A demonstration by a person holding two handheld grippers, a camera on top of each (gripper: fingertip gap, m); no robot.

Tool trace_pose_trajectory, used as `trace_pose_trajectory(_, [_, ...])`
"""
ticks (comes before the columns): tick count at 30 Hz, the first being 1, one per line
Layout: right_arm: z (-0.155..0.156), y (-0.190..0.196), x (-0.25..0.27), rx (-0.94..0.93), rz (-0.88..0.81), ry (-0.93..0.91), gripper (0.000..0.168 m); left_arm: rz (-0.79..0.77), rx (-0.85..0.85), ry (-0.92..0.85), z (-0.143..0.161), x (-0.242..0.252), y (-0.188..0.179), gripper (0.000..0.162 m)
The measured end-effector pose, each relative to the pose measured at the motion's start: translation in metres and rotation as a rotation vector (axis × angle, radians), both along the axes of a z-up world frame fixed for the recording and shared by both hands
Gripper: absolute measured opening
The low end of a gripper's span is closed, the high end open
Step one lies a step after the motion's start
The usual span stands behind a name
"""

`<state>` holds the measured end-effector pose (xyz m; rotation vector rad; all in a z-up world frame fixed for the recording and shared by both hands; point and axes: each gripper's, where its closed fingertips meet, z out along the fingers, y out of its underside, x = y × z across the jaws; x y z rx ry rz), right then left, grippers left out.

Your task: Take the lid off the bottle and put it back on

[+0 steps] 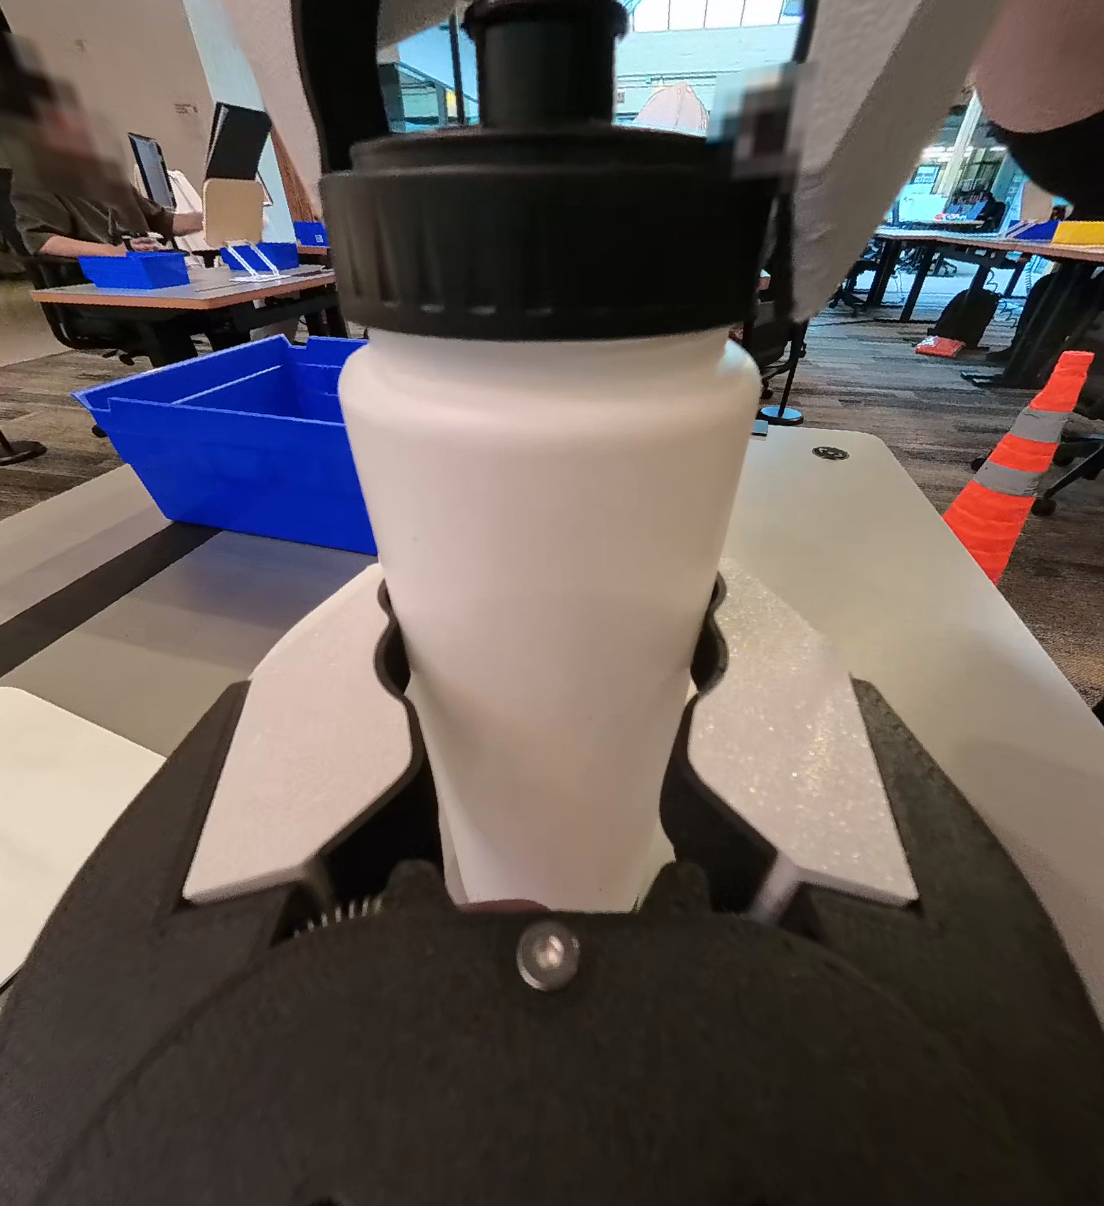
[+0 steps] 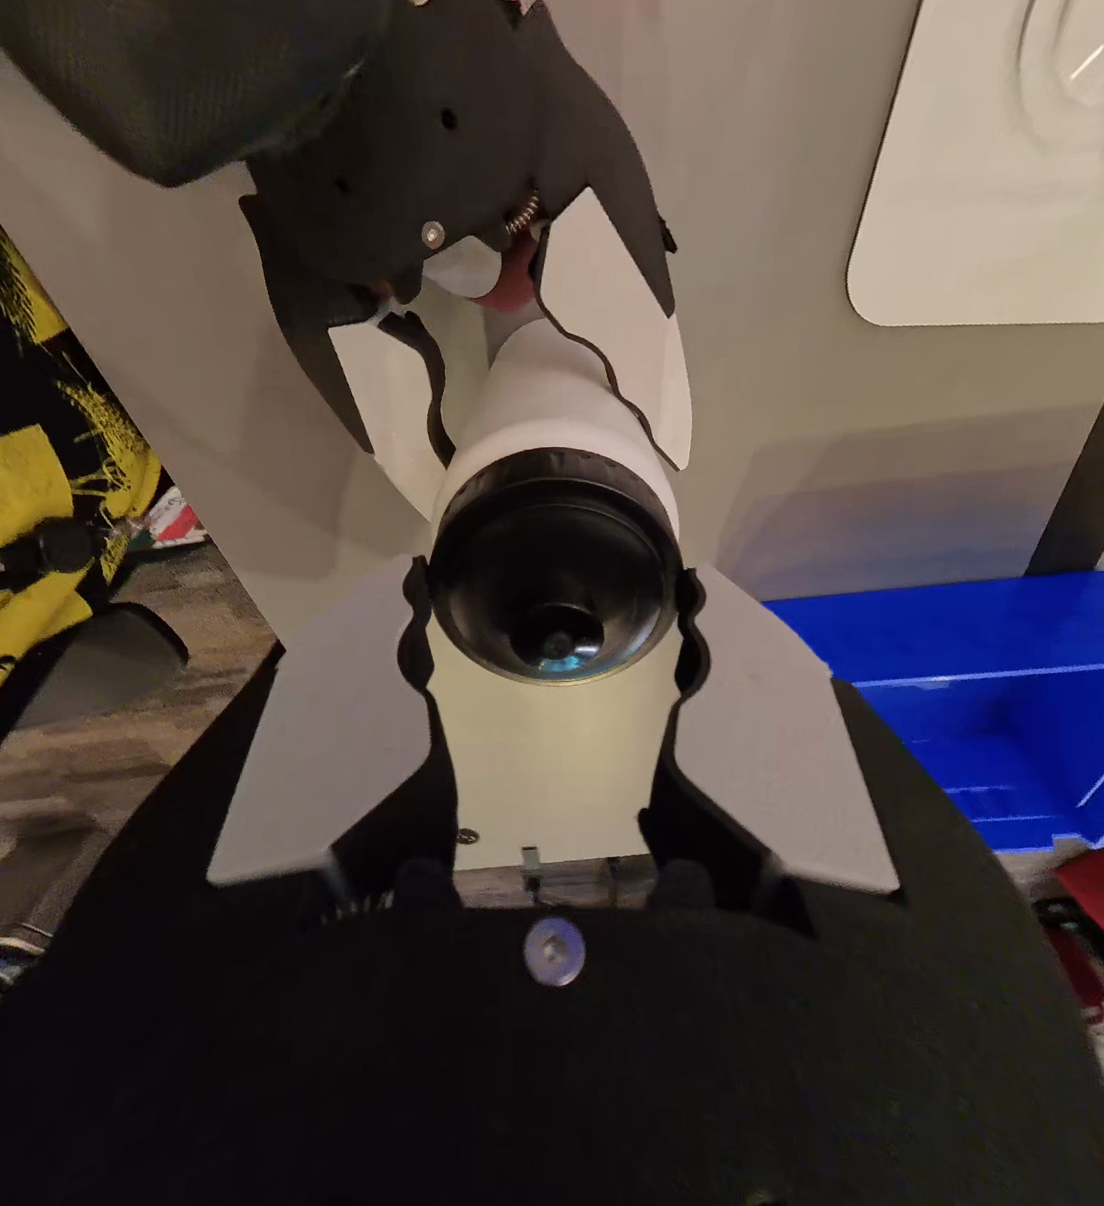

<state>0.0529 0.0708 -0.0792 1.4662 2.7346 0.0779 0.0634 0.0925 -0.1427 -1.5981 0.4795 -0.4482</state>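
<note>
Left wrist view shows the left tongs (image 1: 552, 643) clamped around the lower body of the white bottle (image 1: 549, 522), which stands upright above the counter (image 1: 895, 587), in front of the blue bin (image 1: 230, 450). Its black lid (image 1: 546, 241) looks seated on the bottle's neck. Seen from above the bottle in the right wrist view, the right tongs (image 2: 552, 630) are spread to either side of the lid (image 2: 552, 574), close to its rim; contact cannot be confirmed. The likely step is gripping the lid, so the right tongs should close squarely on the ribbed rim, then twist while the left tongs keep the bottle from turning.
</note>
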Motion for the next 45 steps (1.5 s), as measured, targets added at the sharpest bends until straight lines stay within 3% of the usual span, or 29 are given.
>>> trace_pose_trajectory(1, [0.000, 0.001, 0.000, -0.003, 0.041, 0.000, 0.074, -0.001, 0.001, 0.000, 0.000, 0.000, 0.000, 0.086])
trace_pose_trajectory(3, [0.002, 0.005, -0.003, 0.020, 0.154, 0.021, 0.092, -0.001, 0.001, -0.001, 0.000, 0.000, 0.000, 0.086])
trace_pose_trajectory(5, [0.004, 0.007, -0.002, 0.048, 0.255, 0.020, 0.095, -0.002, 0.001, -0.002, 0.000, 0.000, 0.000, 0.086])
trace_pose_trajectory(9, [0.000, 0.002, -0.002, 0.068, 0.387, -0.008, 0.074, -0.002, 0.002, -0.001, 0.000, 0.000, 0.000, 0.086])
trace_pose_trajectory(12, [-0.001, 0.001, -0.002, 0.063, 0.324, -0.008, 0.074, -0.002, 0.002, -0.002, 0.000, -0.001, -0.001, 0.086])
trace_pose_trajectory(16, [-0.001, -0.001, -0.001, 0.001, -0.010, -0.002, 0.074, 0.000, 0.000, -0.001, 0.000, 0.000, 0.000, 0.086])
trace_pose_trajectory(18, [-0.001, 0.000, 0.000, 0.005, -0.071, 0.014, 0.075, 0.000, 0.000, 0.001, 0.000, 0.001, 0.000, 0.086])
trace_pose_trajectory(21, [0.000, 0.002, 0.002, 0.011, 0.018, 0.002, 0.074, -0.003, 0.001, 0.001, 0.000, 0.001, 0.000, 0.086])
trace_pose_trajectory(23, [0.003, 0.007, 0.000, 0.043, 0.126, 0.026, 0.094, -0.001, 0.001, 0.001, 0.000, 0.001, -0.001, 0.086])
trace_pose_trajectory(24, [0.005, 0.008, -0.001, 0.057, 0.197, 0.036, 0.096, -0.001, 0.001, 0.001, 0.000, 0.001, -0.001, 0.086])
trace_pose_trajectory(26, [0.006, 0.007, -0.002, 0.063, 0.312, 0.041, 0.094, -0.003, 0.002, 0.000, 0.000, 0.001, -0.001, 0.086])
trace_pose_trajectory(29, [0.002, 0.005, -0.002, 0.053, 0.390, 0.006, 0.076, -0.004, 0.003, -0.002, 0.000, 0.001, 0.000, 0.086])
trace_pose_trajectory(32, [-0.001, 0.003, 0.000, 0.031, 0.323, -0.023, 0.074, -0.005, 0.003, -0.001, 0.000, 0.001, -0.001, 0.086])
trace_pose_trajectory(35, [-0.001, 0.001, 0.002, -0.017, 0.025, -0.046, 0.074, -0.002, 0.003, -0.002, 0.000, 0.001, -0.001, 0.086])
trace_pose_trajectory(37, [-0.002, 0.000, 0.002, -0.019, -0.073, -0.022, 0.074, -0.002, 0.003, 0.000, 0.000, 0.001, -0.001, 0.086])
trace_pose_trajectory(40, [-0.001, 0.003, 0.004, -0.009, -0.020, -0.024, 0.074, -0.003, 0.002, 0.005, 0.000, 0.002, -0.001, 0.086])
trace_pose_trajectory(42, [0.001, 0.009, 0.003, 0.019, 0.070, -0.009, 0.091, -0.004, 0.004, 0.002, 0.000, 0.001, -0.001, 0.086])
trace_pose_trajectory(45, [0.005, 0.008, -0.003, 0.043, 0.234, 0.029, 0.093, -0.004, 0.003, 0.002, 0.000, 0.001, -0.001, 0.086])
